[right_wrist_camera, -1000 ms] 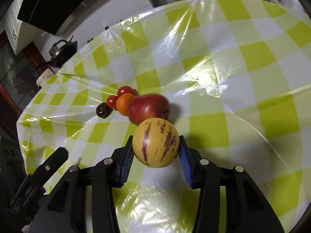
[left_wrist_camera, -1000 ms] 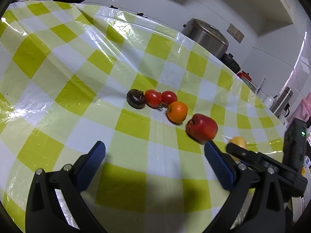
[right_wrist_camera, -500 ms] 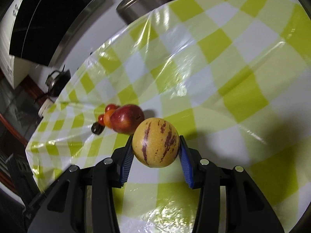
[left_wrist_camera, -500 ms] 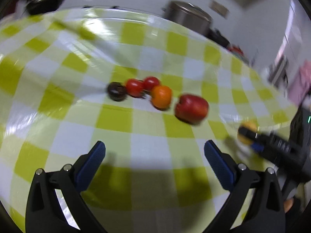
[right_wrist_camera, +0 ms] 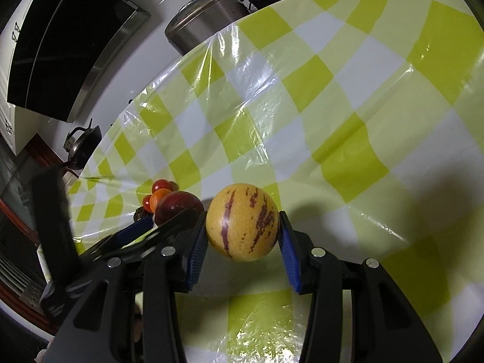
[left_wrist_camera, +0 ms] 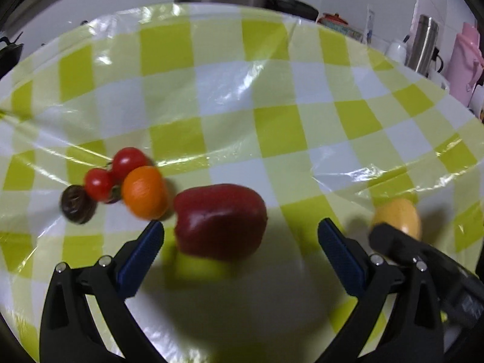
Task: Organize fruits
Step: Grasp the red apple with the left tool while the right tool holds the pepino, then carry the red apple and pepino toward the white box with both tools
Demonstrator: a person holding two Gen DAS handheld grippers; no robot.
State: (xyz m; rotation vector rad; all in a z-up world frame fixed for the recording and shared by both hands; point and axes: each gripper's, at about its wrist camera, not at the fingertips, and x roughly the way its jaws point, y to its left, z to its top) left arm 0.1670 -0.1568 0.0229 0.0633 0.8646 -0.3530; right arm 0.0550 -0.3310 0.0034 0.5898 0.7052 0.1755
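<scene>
The left gripper (left_wrist_camera: 240,236) has its jaws spread wide, empty, with the apple (left_wrist_camera: 220,224) lying directly ahead between them on the table (left_wrist_camera: 272,90). The right gripper (right_wrist_camera: 242,236) is clenched on the striped melon (right_wrist_camera: 242,222), held to the apple's right. The orange (left_wrist_camera: 145,192), tomatoes (left_wrist_camera: 116,172) and a dark fruit (left_wrist_camera: 77,204) line up left of the apple.

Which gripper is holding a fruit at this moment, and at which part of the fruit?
The right gripper holds the yellow striped fruit, its blue pads on two opposite sides. The left gripper is open and holds nothing.
</scene>
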